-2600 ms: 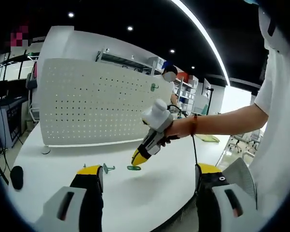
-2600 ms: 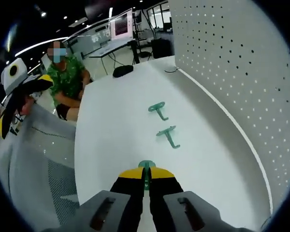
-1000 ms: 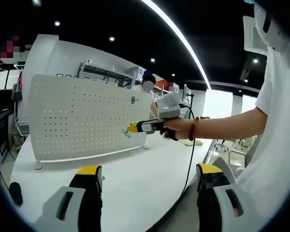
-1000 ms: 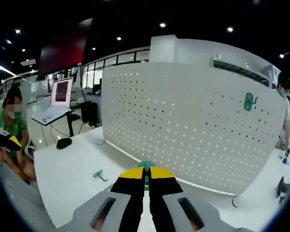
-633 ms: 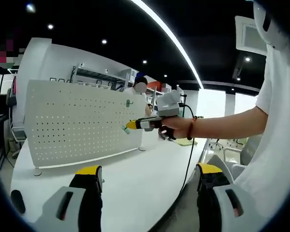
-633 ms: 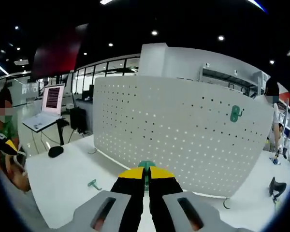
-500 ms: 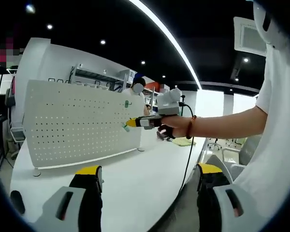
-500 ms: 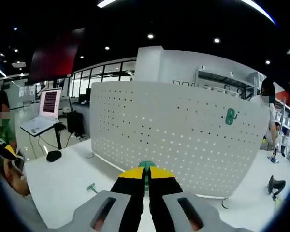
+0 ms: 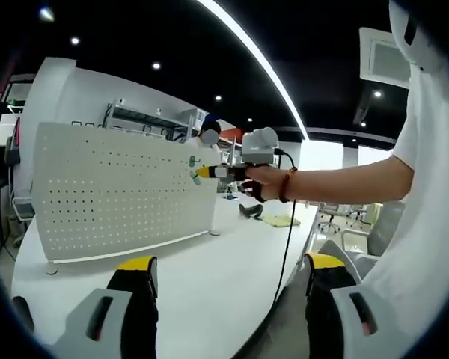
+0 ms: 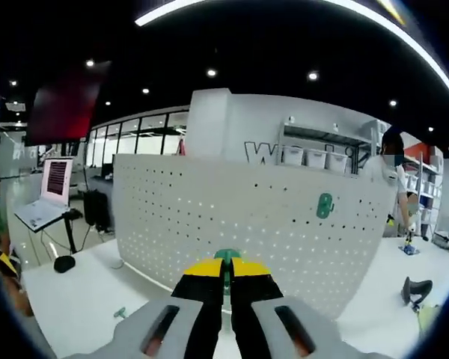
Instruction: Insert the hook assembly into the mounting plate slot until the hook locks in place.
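Up near the top edge of the white pegboard [image 9: 120,187], in the left gripper view, the right hand-held gripper [image 9: 202,172] is held out level at arm's length, its yellow tips almost at the panel, close to a green hook already hung there [image 9: 194,160]. That level reach likely serves to line the carried piece up with a slot. A small green bit shows at its tip, too small to read. The left hand-held gripper [image 9: 228,273] hangs low over the counter [image 9: 209,262] with its jaws spread wide and nothing between them, probably kept back so the panel stays in sight.

Across in the right gripper view, the same right hand-held gripper [image 10: 225,275] has its jaws pressed together on the green hook assembly [image 10: 226,256], whose rounded end just peeks above the yellow tips; the rest is hidden between them. It points at the perforated board [image 10: 239,224], still apart from it. The mounted hook [image 10: 325,205] sits upper right on the panel, a flat teal plate. Another green hook [image 10: 120,313] lies on the counter at lower left.
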The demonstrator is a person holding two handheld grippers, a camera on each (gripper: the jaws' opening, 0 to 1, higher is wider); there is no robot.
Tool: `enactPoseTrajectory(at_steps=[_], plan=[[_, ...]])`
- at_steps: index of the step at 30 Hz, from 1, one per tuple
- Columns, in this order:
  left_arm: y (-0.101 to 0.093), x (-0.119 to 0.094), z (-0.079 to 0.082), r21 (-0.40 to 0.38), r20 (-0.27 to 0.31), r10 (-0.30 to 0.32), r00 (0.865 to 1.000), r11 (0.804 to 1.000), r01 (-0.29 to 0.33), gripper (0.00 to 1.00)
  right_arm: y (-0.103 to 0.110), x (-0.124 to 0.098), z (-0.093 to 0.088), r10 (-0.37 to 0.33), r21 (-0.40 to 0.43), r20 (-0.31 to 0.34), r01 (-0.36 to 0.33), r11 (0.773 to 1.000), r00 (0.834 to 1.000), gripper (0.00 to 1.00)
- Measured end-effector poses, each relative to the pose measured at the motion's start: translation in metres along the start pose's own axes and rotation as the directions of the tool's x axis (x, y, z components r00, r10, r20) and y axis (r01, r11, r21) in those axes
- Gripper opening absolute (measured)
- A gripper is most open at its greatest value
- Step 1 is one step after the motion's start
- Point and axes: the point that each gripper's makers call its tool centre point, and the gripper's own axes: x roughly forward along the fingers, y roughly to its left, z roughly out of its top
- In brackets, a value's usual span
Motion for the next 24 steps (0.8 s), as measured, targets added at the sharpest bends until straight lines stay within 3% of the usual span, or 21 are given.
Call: enactPoseTrajectory(at_steps=[12,24], plan=[[0.014,0.014,0.009,0.017,-0.005,0.0,1.0,1.0,0.0,0.83,-0.028,0.027,0.014,-0.031,0.021,0.024,0.031,0.999,0.999,0.0],[0.022,0.022,0.001,0.015,-0.032,-0.009,0.999,1.0,0.009,0.83,-0.058,0.04,0.025,-0.097,0.031,0.059,0.095,0.995,0.994,0.0]])
